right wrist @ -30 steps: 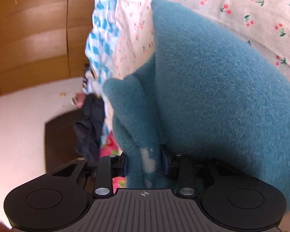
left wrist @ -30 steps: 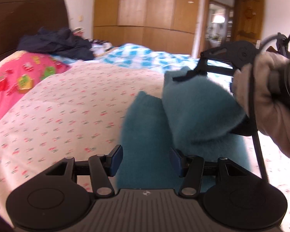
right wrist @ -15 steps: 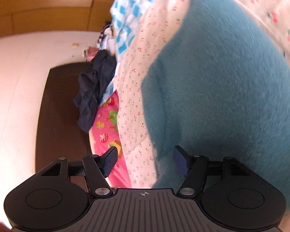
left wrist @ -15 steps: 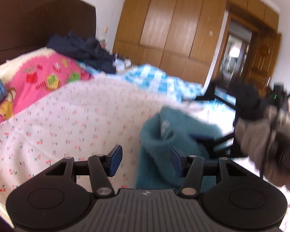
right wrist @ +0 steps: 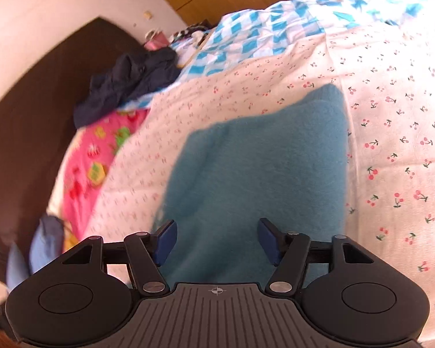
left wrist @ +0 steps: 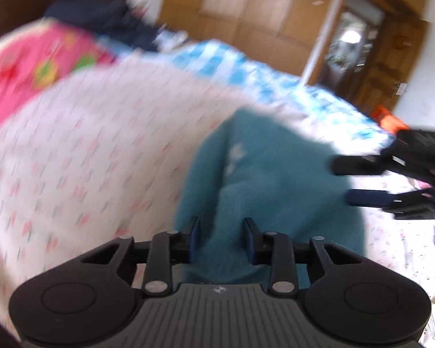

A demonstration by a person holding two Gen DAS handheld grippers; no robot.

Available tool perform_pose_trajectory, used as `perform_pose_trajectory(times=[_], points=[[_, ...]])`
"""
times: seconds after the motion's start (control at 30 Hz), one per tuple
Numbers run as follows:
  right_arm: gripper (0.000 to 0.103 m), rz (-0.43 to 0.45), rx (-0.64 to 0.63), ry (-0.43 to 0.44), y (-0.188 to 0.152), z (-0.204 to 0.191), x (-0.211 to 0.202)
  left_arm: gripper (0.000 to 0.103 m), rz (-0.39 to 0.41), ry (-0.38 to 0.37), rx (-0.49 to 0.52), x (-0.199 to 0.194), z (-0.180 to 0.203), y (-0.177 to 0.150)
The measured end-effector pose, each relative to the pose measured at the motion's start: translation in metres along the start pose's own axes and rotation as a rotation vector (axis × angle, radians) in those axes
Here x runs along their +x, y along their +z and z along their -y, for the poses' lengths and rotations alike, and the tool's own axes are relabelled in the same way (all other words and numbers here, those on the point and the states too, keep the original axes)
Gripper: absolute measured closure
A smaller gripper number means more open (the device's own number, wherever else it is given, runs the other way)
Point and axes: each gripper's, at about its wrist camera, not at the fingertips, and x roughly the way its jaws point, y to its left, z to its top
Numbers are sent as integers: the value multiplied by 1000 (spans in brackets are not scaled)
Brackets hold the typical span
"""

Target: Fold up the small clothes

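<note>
Left gripper (left wrist: 221,239): jaws narrowed, have just been closing; teal fleece garment (left wrist: 275,191) lies between the pads, contact not discernible through blur.
Right gripper (right wrist: 216,239): jaws set apart, have just been closing a little, gripping nothing; it hovers above the same garment, also seen from the left wrist (left wrist: 365,181).
Teal fleece garment: folded, flat on cherry-print sheet (right wrist: 391,121).
Pink cartoon blanket (right wrist: 95,156): beyond, toward headboard (right wrist: 29,110).
Blue checked cloth (right wrist: 246,37): farther along the bed.
Dark navy clothing (right wrist: 127,78): heaped by the headboard.
Wooden wardrobe (left wrist: 246,14): far wall.
</note>
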Motion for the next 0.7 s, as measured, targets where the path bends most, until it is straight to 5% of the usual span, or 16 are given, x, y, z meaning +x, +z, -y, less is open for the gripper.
perform_pose_trajectory(times=[0.13, 0.33, 0.4, 0.47, 0.53, 0.7], points=[[48, 8, -107, -26, -16, -11, 4, 66, -55, 6, -124, 3, -16, -5], [43, 6, -183, 9, 2, -48, 17, 64, -24, 93, -21, 1, 3, -14], [47, -5, -198, 7, 9, -58, 35, 63, -17, 92, -30, 1, 1, -14], [67, -32, -200, 0, 14, -65, 57, 62, -12, 84, -50, 0, -3, -13], [75, -68, -182, -6, 16, -67, 80, 61, -11, 76, -63, -1, -6, -13], [75, -111, -187, -34, 14, -75, 124, 61, 0, 108, -45, 2, -5, -13]])
